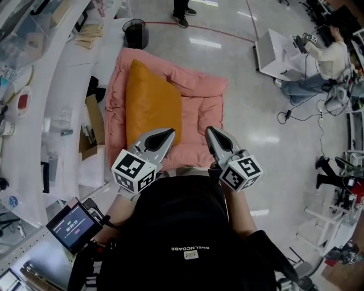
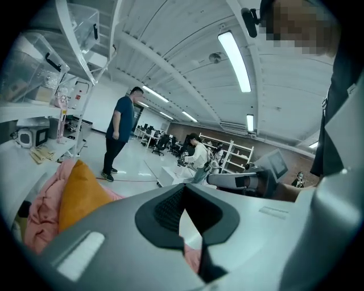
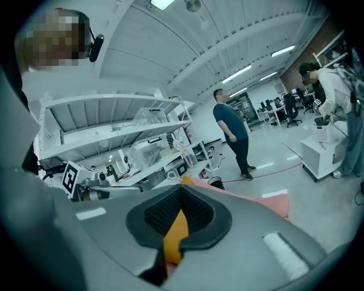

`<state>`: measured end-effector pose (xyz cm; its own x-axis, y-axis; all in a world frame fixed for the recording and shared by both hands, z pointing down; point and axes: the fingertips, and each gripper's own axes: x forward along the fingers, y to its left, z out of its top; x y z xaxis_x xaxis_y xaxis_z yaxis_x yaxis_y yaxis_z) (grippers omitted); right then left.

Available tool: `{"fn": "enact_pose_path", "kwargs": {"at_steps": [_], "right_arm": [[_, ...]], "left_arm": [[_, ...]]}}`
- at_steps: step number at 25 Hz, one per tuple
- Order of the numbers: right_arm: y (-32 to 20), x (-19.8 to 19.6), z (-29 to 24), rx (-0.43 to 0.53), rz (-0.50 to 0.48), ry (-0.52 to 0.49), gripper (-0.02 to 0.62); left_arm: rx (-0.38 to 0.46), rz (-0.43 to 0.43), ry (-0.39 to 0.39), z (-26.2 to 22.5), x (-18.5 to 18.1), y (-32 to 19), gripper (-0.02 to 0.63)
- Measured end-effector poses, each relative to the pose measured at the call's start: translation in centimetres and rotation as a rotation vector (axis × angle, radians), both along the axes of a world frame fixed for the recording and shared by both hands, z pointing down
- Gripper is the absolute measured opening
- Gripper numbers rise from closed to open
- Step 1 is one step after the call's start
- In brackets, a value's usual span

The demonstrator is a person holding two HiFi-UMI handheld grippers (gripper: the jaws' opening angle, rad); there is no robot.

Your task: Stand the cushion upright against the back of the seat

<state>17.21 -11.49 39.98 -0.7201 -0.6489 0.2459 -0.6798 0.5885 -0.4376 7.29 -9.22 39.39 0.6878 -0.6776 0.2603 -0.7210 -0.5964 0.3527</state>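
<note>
An orange cushion [image 1: 152, 105] stands on edge on the pink padded seat [image 1: 202, 111], leaning on the seat's raised left side. In the left gripper view the cushion [image 2: 79, 193] rises beside the pink padding [image 2: 42, 210]. My left gripper [image 1: 169, 134] and right gripper [image 1: 209, 132] hover side by side at the seat's near edge, close to my body, both shut with nothing held and clear of the cushion. The left gripper's [image 2: 185, 200] jaws meet. Through the slit of the right gripper [image 3: 181, 194] a strip of the cushion [image 3: 176, 233] shows.
White benches and shelves [image 1: 62, 85] run along the left, with a cardboard box [image 1: 94, 128] and a black bin [image 1: 135, 33]. One person [image 1: 182, 12] stands beyond the seat; another sits at a white desk [image 1: 281, 51] on the right. A screen [image 1: 73, 226] hangs by my left arm.
</note>
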Motion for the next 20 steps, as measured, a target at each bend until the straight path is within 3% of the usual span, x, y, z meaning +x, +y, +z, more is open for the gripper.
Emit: {"fn": "enact_pose_path", "kwargs": {"at_steps": [7,20], "right_arm": [[0.2,1.6,-1.7,0.031,0.021,0.003,0.006],[0.9,2.7,-3.3,0.052,0.044,-0.017,0.006]], "left_arm": [[0.039,0.045,0.024,-1.9,2.0,-0.8,0.02],[0.117,0.024,0.009,-4.1,3.6,-1.4,0.02]]}}
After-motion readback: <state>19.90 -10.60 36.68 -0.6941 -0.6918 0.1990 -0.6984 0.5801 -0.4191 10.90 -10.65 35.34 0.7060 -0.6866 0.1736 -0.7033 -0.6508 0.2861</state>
